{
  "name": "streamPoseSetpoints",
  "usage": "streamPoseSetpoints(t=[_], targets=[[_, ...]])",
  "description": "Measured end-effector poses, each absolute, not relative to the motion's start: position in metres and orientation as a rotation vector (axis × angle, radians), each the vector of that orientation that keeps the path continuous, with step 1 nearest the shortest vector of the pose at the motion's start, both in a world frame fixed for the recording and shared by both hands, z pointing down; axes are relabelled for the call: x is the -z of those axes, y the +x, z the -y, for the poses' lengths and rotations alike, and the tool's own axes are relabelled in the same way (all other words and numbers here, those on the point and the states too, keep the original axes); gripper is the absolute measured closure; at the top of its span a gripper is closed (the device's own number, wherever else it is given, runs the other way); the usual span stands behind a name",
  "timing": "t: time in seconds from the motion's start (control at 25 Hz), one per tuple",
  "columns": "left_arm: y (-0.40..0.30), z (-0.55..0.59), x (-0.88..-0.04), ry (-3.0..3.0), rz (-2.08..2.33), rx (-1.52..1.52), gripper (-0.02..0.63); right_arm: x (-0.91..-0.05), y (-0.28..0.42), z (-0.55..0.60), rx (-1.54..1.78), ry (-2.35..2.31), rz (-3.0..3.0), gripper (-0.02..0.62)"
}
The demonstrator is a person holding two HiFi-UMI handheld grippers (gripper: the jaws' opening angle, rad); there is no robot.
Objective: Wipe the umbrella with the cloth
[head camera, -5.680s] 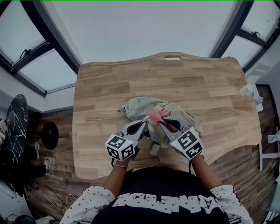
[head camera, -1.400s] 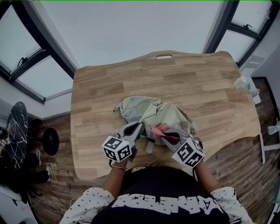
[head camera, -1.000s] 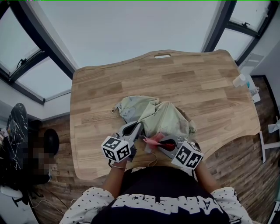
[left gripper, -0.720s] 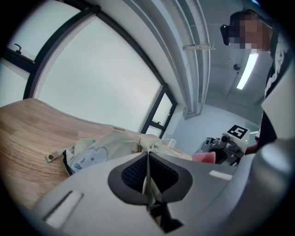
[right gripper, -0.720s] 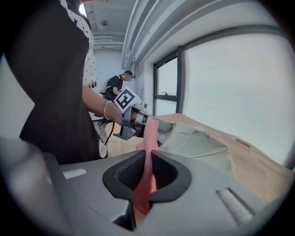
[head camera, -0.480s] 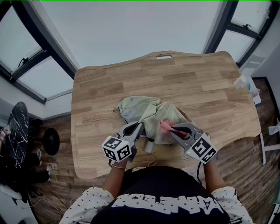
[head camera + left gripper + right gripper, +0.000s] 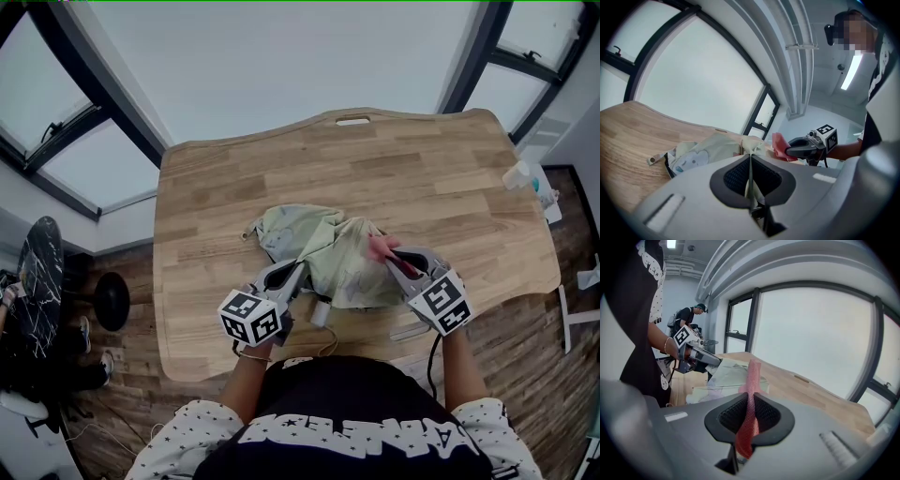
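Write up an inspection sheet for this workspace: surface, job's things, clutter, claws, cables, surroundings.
Surface: wooden table, with a slot cut near its far edge.
Job's things: pale green umbrella, collapsed and crumpled near the front edge; pink cloth at its right side.
Clutter: small white and blue item just past the table's right edge; cannot tell what.
Claws: left claw shut on umbrella fabric; right claw shut on the cloth.
Cables: dark cable hangs below the right claw.
Surroundings: dark-framed windows, wood floor, black stool at left, another person in the background.
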State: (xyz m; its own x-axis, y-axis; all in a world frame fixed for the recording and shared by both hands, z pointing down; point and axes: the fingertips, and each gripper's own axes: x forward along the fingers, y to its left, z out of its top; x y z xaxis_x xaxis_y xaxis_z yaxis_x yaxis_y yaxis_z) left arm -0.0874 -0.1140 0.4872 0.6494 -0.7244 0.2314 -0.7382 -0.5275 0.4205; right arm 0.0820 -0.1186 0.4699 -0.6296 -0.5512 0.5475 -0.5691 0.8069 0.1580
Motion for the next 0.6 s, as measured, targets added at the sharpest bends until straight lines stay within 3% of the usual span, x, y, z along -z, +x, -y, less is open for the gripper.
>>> streamPoseSetpoints(t=[0.6], targets=[[-0.087,0.116,-0.491,2.368,1.151,-0.054,0.603,-0.508,0.064,0.062,-0.117,0.616,2.392,0.549]])
